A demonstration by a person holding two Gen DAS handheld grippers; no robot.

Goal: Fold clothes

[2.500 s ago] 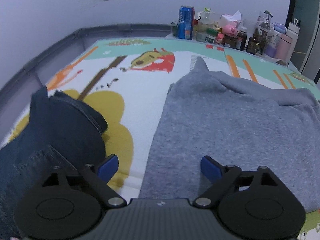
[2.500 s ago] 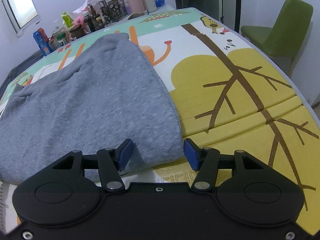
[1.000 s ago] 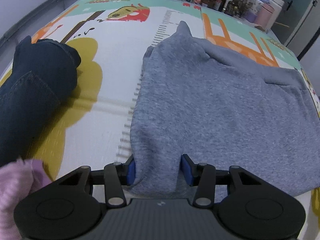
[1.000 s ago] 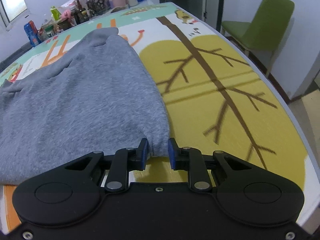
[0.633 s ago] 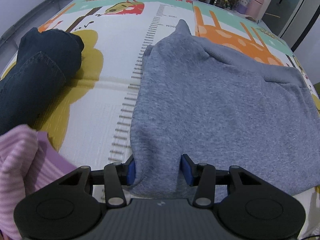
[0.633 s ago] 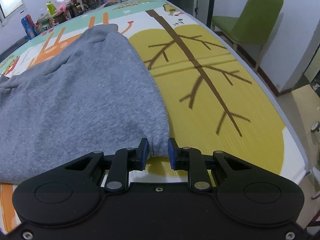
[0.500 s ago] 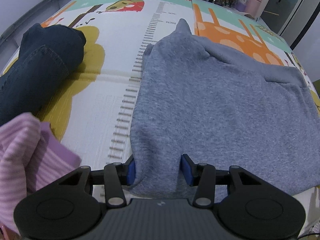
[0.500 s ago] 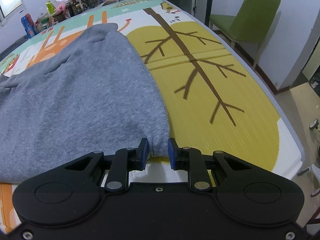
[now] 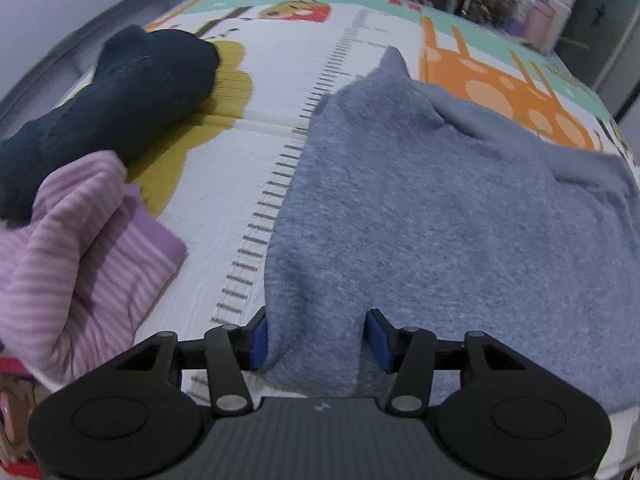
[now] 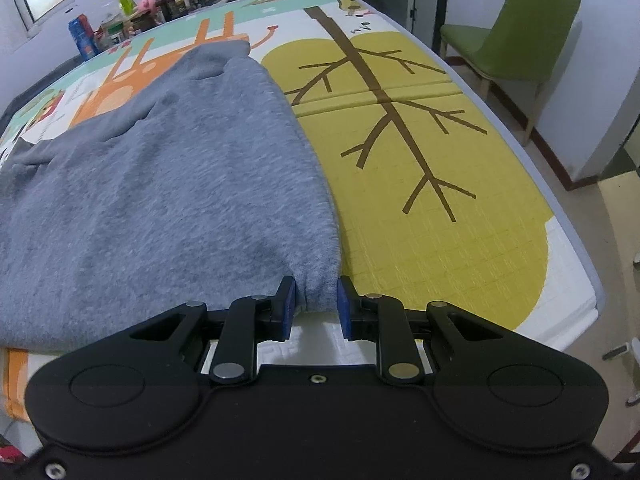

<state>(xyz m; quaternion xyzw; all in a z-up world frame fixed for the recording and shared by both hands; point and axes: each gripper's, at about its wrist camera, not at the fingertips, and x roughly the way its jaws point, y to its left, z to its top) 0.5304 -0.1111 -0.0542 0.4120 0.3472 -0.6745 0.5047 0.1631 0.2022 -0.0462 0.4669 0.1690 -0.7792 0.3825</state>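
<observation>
Since the earlier frames: grey garment (image 9: pixel 440 220) dragged toward the near edge of the play mat (image 10: pixel 420 152); striped pink garment (image 9: pixel 80 252) has entered the left wrist view at 9 o'clock; left gripper (image 9: pixel 316 338) jaws have just been opening, cloth between them.

Item 1, grey garment: spread flat on the mat, filling centre to 3 o'clock of the left view and centre to 9 o'clock of the right view. No fold made yet, by my judgement; only straightening and positioning appear done.

Item 2, left gripper: blue pads bracket a bunched near corner of the garment, left pad touching, right pad appearing just off the cloth; grip judged released or nearly so.

Item 3, right gripper (image 10: pixel 316 304): clamped on the opposite near corner, fabric pinched and gathered between the pads.

Item 4, dark denim garment (image 9: pixel 120 96): heaped at 10 o'clock, unfolded.

Item 5, striped pink garment: crumpled, unfolded.

Remaining: all folds on all three pieces.

Obscured: garment type uncertain, its hem hidden under both tools; left view motion-blurred; bottles (image 10: pixel 120 24) at the far edge indistinct; pink piece cut off by the frame.
</observation>
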